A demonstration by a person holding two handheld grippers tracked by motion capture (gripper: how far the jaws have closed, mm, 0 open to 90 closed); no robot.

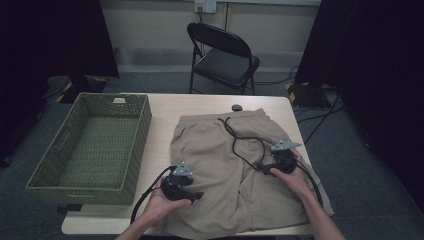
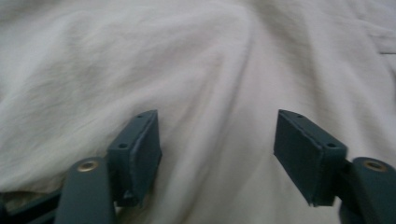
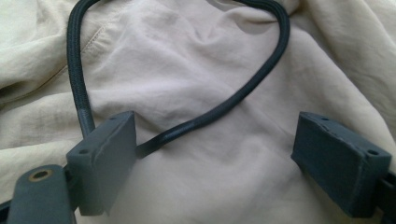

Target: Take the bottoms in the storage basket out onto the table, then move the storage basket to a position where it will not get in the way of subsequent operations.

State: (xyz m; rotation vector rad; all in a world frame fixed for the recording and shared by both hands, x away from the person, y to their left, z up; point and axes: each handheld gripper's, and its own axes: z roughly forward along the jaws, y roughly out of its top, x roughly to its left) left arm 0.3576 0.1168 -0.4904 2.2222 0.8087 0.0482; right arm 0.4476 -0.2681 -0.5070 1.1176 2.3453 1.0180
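No text, label, brand, number or sign can be read. The basket (image 1: 90,145) carries a small pale tag on its far rim, too small to make out. A wall plate at the top of the high view shows no legible marking. The shorts (image 1: 225,165) bear no print.

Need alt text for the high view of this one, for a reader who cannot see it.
A person's two hands, each with a black tool, left tool and right tool, rest on beige shorts spread over a light wooden table. An empty green woven basket sits at the left; a black folding chair stands behind.
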